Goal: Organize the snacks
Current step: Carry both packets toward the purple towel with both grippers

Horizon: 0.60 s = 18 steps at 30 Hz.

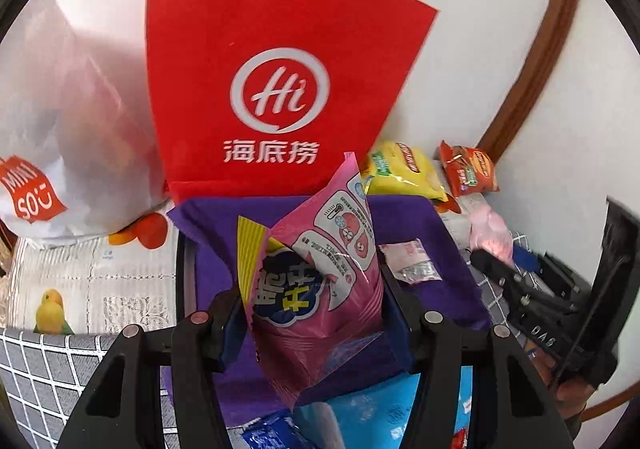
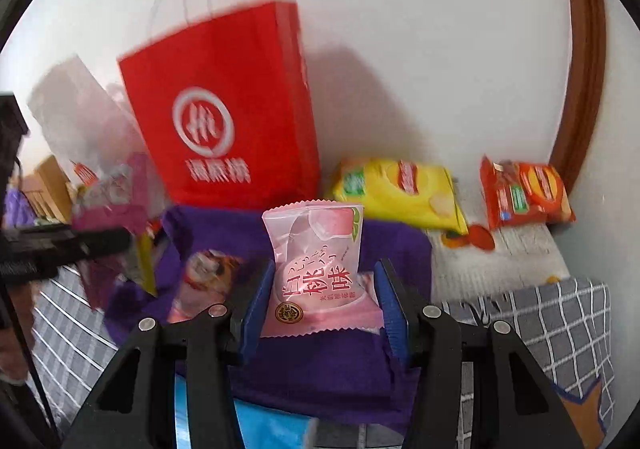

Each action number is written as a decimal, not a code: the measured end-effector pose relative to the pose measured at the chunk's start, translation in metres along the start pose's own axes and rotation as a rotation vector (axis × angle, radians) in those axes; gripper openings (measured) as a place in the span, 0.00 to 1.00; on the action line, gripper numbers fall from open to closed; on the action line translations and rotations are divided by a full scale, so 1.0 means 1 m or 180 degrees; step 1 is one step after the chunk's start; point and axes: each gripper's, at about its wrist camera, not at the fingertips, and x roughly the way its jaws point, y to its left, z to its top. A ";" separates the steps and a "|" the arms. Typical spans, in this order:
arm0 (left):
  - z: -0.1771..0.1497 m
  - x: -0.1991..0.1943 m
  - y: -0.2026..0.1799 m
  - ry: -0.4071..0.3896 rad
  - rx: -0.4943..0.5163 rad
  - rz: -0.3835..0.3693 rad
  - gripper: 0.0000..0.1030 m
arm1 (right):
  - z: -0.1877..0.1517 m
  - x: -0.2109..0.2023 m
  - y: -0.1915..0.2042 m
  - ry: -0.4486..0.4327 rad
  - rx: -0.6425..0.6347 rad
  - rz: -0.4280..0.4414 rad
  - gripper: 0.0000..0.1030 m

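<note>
Two chip bags, a yellow one (image 2: pixel 396 191) and an orange one (image 2: pixel 524 193), lie by the wall beside the red paper bag (image 2: pixel 224 109), behind the purple cloth (image 2: pixel 320 361). Over that cloth, the left gripper (image 1: pixel 316 309) clamps a crinkled magenta snack packet (image 1: pixel 320 289), tilted, while the right gripper (image 2: pixel 324 297) pinches an upright pale-pink peach-flavour packet (image 2: pixel 316 269).

Left wrist view: snack pouch (image 1: pixel 320 281) between the fingers (image 1: pixel 230 325), over the cloth bin (image 1: pixel 420 225). Paper bag (image 1: pixel 276 81) stands behind the bin, plastic bag (image 1: pixel 60 137) left of it, two chip bags (image 1: pixel 404 173) (image 1: pixel 470 169) behind-right. Right wrist view: peach packet (image 2: pixel 316 269) between the fingers (image 2: pixel 394 313), above the same bin (image 2: pixel 224 225); paper bag (image 2: pixel 224 109) behind.
</note>
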 end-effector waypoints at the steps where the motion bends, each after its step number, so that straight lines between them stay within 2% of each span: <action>1: 0.000 0.001 0.002 0.0019 -0.0023 -0.0017 0.54 | -0.003 0.005 -0.002 0.0050 0.0030 0.0012 0.49; 6: -0.003 0.006 0.005 0.0046 -0.0034 -0.0012 0.54 | -0.012 0.019 -0.005 0.0169 0.0034 0.0020 0.49; 11: -0.005 0.009 0.007 0.0087 -0.0071 0.0002 0.54 | -0.021 0.029 0.001 0.0267 -0.0152 -0.0056 0.49; 18: -0.007 0.014 0.012 0.0160 -0.0170 -0.0060 0.54 | -0.024 0.037 -0.002 0.0351 -0.0119 -0.0045 0.49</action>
